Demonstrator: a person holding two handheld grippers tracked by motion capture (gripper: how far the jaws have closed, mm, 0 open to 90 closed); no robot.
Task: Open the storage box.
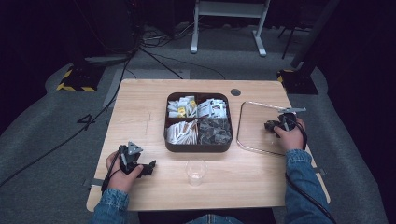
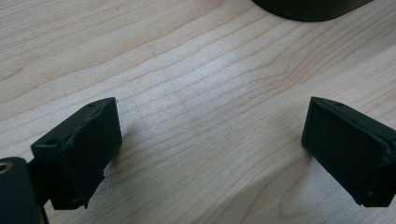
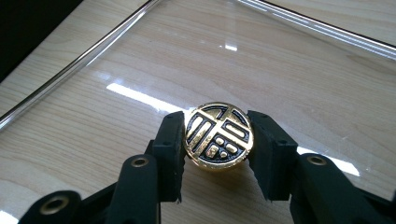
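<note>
Dark room all round, pale wooden table [image 1: 140, 107] lit in the middle, and the action sits at its right edge. Right gripper [image 3: 218, 154] has its pads clenched on the gold-and-black knob [image 3: 218, 136] of a clear glass lid [image 1: 254, 123], which lies flat on the wood beside the compartment box [image 1: 198, 147] of sachets. That knob is round and glossy, and it's pinched only at its sides, so my worry is a slip: lift too fast or tilted and the lid could swing, drop and crack, or clip the box. Left gripper [image 2: 210, 140] rests near the front left corner, jaws spread wide with nothing between them, no help if it goes. Plastic cup [image 1: 195, 171] stands near the front edge, within reach of a stray swing
</note>
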